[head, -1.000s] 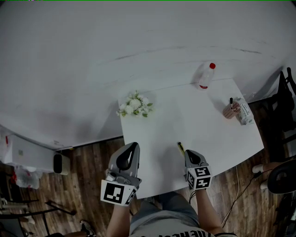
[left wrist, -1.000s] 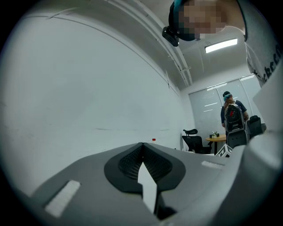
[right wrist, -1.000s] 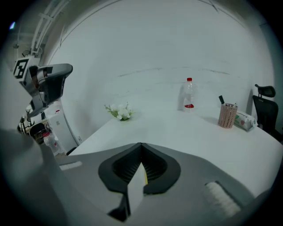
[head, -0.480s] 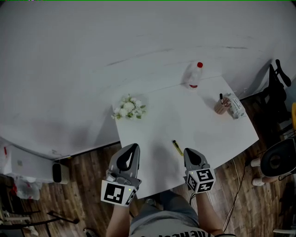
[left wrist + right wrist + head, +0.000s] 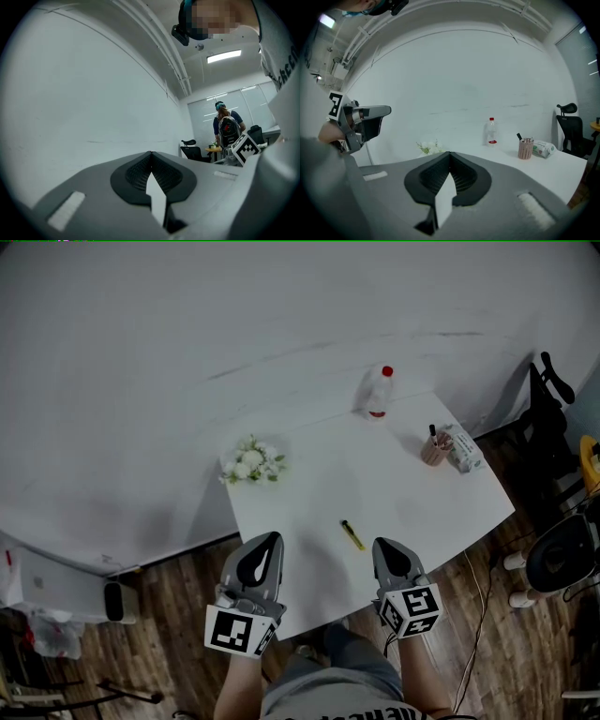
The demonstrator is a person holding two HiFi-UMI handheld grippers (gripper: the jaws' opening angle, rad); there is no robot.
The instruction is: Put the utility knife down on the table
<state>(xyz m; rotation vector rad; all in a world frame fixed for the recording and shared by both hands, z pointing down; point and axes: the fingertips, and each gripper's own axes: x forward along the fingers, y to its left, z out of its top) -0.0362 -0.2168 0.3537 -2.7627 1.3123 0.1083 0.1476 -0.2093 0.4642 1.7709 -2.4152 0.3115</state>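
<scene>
The utility knife (image 5: pixel 352 535), yellow and black, lies flat on the white table (image 5: pixel 412 512) near its front edge. My right gripper (image 5: pixel 383 545) is shut and empty, just right of the knife and apart from it. My left gripper (image 5: pixel 271 538) hovers over the table's front left corner, also shut with nothing in it. In the left gripper view the jaws (image 5: pixel 151 153) meet at the tip and point at a bare wall. The right gripper view shows its jaws (image 5: pixel 450 153) closed above the tabletop; the knife is hidden behind them there.
A white flower bunch (image 5: pixel 249 461) sits at the table's back left, a red-capped bottle (image 5: pixel 379 390) at the back. A pen cup (image 5: pixel 435 448) and a tissue pack (image 5: pixel 464 450) stand back right. Office chairs (image 5: pixel 561 563) are on the right, on the wood floor.
The knife now lies free on the table, a short gap from the right gripper's tip. The head view has drawn back, so the table sits further away.
</scene>
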